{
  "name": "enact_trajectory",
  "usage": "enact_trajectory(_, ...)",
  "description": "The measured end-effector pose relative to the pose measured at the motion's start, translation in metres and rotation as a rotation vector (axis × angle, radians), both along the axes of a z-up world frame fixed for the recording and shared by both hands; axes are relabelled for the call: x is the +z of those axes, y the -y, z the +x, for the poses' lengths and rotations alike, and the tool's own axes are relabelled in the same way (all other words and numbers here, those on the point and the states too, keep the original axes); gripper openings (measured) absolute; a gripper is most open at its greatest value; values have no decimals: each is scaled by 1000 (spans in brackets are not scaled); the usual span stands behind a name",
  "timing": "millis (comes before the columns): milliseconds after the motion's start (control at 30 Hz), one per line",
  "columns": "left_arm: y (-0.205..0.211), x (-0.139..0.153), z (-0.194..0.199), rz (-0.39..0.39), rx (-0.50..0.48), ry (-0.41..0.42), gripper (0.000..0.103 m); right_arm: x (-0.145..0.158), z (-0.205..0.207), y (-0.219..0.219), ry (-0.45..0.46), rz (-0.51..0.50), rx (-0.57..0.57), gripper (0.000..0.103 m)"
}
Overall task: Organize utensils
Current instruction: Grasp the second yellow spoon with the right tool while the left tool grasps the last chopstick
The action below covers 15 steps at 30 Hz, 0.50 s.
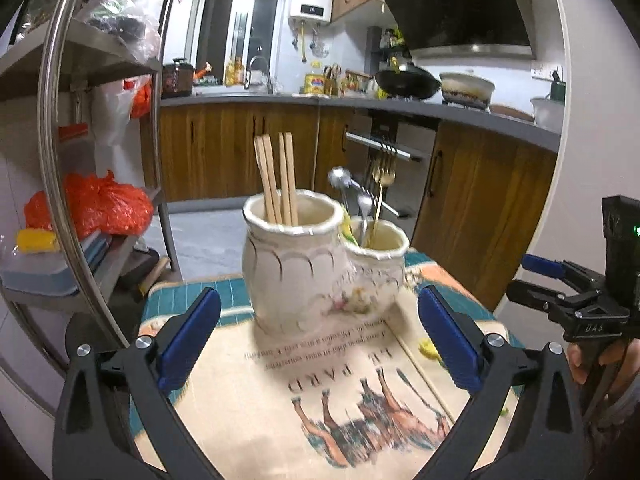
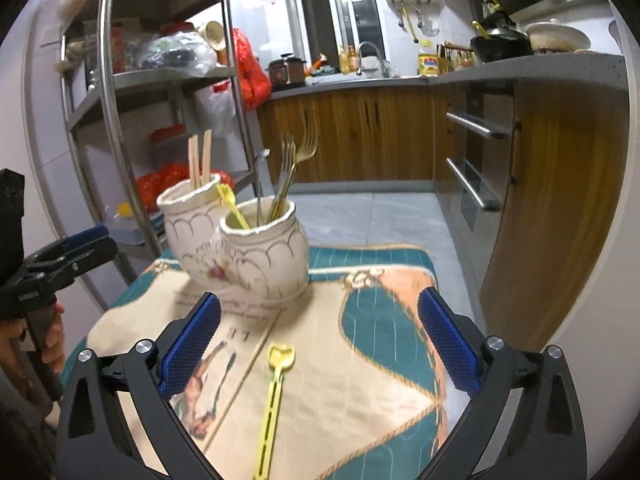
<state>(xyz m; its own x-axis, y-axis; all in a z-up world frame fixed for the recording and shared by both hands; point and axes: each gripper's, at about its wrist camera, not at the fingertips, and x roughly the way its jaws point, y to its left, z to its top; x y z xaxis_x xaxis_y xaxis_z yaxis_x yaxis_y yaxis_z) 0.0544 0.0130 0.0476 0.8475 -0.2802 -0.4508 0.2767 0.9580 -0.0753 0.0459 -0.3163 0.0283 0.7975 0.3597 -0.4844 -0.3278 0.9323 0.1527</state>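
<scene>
A cream double-pot ceramic holder [image 1: 320, 268] [image 2: 248, 248] stands on a printed cloth. Its taller pot holds wooden chopsticks [image 1: 276, 178] [image 2: 200, 158]. Its lower pot holds gold forks [image 2: 294, 168] [image 1: 384, 168], metal spoons [image 1: 352, 188] and a yellow plastic utensil [image 2: 232, 206]. Another yellow plastic spoon [image 2: 276, 392] lies flat on the cloth between the right gripper's fingers. A single thin chopstick [image 1: 424, 376] lies on the cloth by the left gripper's right finger. My left gripper [image 1: 320, 340] is open and empty, just short of the holder. My right gripper [image 2: 320, 344] is open and empty above the yellow spoon.
The small table is covered by a teal and cream cloth [image 2: 384, 328] with a horse print [image 1: 360, 420]. A steel shelf rack [image 2: 160, 80] with bags and boxes stands at the left. Wooden kitchen cabinets [image 2: 360, 132] and an oven [image 2: 472, 160] lie beyond. The floor drops off past the table edges.
</scene>
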Motion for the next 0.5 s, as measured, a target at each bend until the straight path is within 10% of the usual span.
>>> enact_trajectory(500, 14, -17, -11, 25, -21, -70, 97, -28, -2, -20, -122, -108, 17, 98)
